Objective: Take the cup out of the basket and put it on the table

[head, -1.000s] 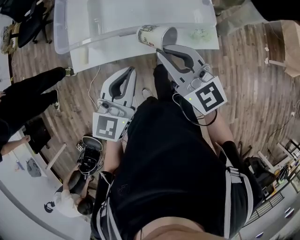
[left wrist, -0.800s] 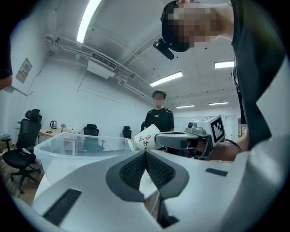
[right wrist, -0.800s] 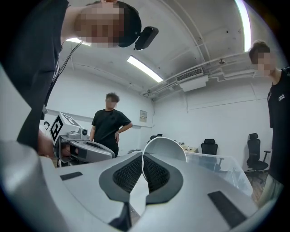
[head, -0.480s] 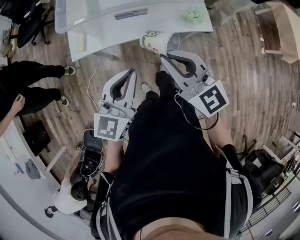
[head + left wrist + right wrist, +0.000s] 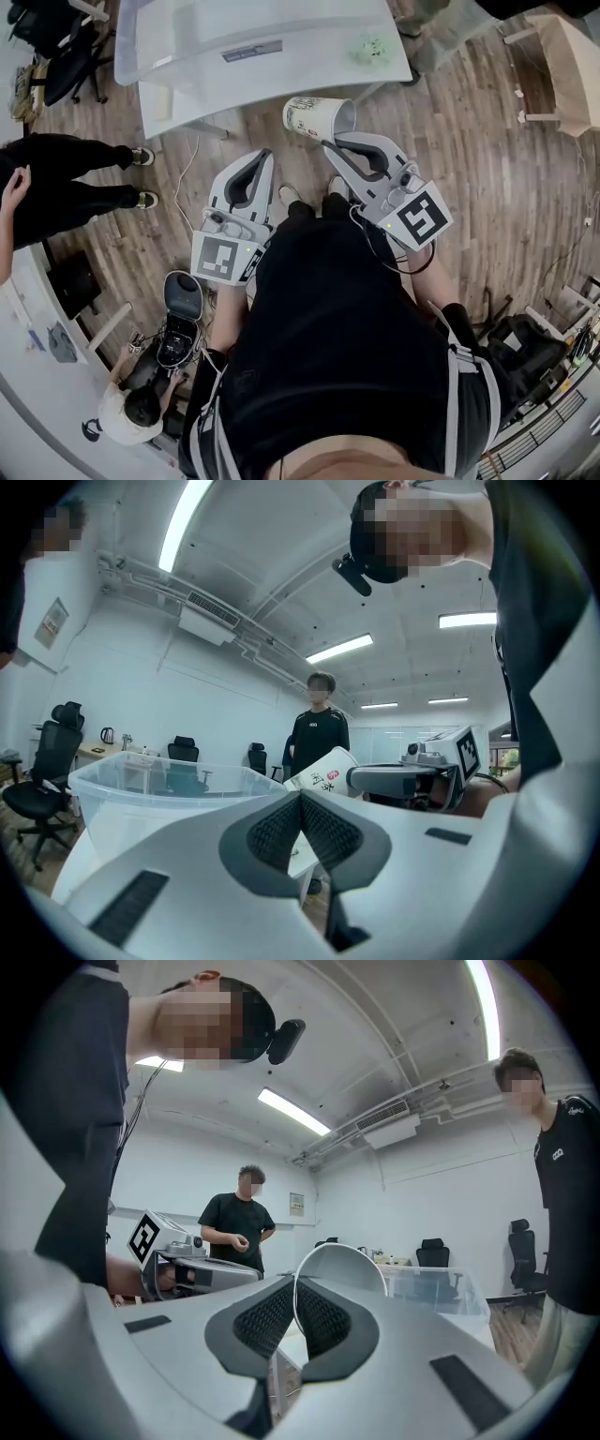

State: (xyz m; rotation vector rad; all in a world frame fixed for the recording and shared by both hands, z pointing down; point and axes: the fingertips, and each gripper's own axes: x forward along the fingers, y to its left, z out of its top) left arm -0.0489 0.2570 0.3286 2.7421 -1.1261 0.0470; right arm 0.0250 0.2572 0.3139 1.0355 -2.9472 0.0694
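Note:
A white paper cup [image 5: 314,117] with print on its side lies tilted in the air over the wooden floor, just in front of the white table [image 5: 281,70]. My right gripper [image 5: 330,142] is shut on the cup's rim [image 5: 342,1262], one finger inside and one outside. The clear plastic basket [image 5: 131,52] stands on the table's left part, and its wall [image 5: 159,780] also shows in the left gripper view. My left gripper [image 5: 264,156] hangs beside the right one, lower left of the cup, shut with nothing in it [image 5: 301,803].
A small green thing [image 5: 371,51] lies on the table's right part. People stand at the left [image 5: 66,178], and one crouches by gear on the floor [image 5: 141,403]. Office chairs [image 5: 56,47] are at the top left and wooden furniture [image 5: 562,56] at the right.
The right gripper has drawn the cup back from over the table's edge to above the floor, nearer my body. The left gripper stayed put. The people at the left have shifted.

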